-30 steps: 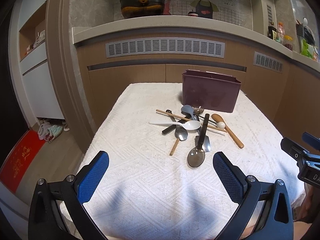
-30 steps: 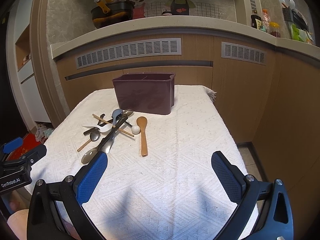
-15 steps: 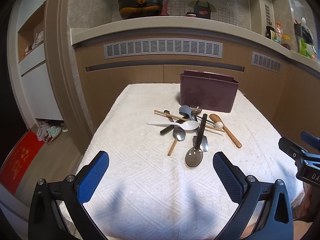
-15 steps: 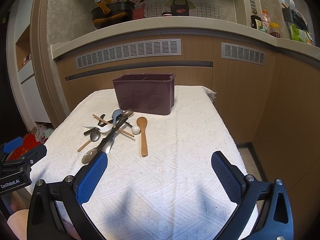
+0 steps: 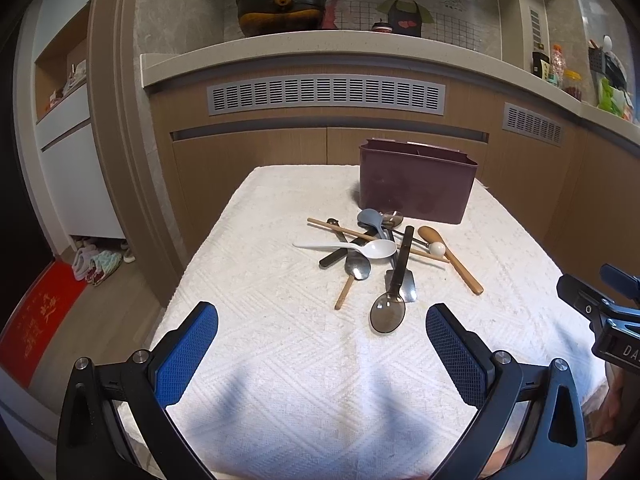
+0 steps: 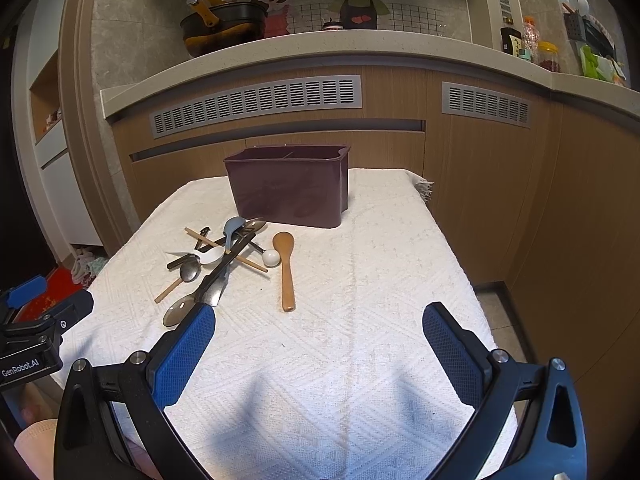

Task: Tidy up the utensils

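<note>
The left gripper (image 5: 322, 330) and right gripper (image 6: 319, 330) both hover spread wide, holding nothing, above the white-clothed surface (image 6: 360, 360). The utensils (image 5: 376, 252) lie heaped ahead of them, just before the maroon caddy (image 6: 288, 190).

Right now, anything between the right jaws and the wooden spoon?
Nothing: bare white cloth from the right gripper to the wooden spoon, per right wrist view.

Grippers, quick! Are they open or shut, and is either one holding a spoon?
Left gripper: open, holding nothing, above the white cloth.
Right gripper: open, holding nothing; the spoons all lie on the cloth.
</note>
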`<action>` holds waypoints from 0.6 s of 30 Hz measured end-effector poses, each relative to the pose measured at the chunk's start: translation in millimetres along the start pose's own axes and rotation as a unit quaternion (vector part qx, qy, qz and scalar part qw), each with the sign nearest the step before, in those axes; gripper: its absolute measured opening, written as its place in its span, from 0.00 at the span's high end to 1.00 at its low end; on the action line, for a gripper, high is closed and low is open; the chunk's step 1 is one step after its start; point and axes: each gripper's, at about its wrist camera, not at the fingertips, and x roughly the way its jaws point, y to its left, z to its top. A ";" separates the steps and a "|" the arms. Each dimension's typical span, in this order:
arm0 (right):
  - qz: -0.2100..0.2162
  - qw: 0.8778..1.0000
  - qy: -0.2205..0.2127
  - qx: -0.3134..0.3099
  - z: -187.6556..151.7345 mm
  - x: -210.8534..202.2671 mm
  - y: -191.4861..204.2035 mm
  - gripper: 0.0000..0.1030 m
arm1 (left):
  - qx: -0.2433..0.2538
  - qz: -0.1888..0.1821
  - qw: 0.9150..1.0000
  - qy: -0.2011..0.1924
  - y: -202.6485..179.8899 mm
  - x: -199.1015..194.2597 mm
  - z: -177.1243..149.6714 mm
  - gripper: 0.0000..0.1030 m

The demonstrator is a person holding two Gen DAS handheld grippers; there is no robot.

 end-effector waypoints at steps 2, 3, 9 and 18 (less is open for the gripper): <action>0.000 1.000 0.001 0.000 0.1 0.2 -0.4 0.00 | 0.000 0.000 1.000 0.001 -0.1 -0.1 0.1 0.00; 0.000 1.000 0.001 0.000 0.1 0.2 -0.3 0.00 | -0.001 0.001 1.000 0.001 0.0 -0.1 0.0 0.00; 0.000 1.000 0.001 0.000 0.2 0.4 -0.6 0.00 | -0.001 0.000 1.000 0.003 -0.7 1.9 -1.0 0.00; -0.014 1.000 -0.002 -0.017 9.1 9.8 -0.6 0.00 | -0.002 -0.045 0.999 0.022 2.4 26.7 25.7 0.00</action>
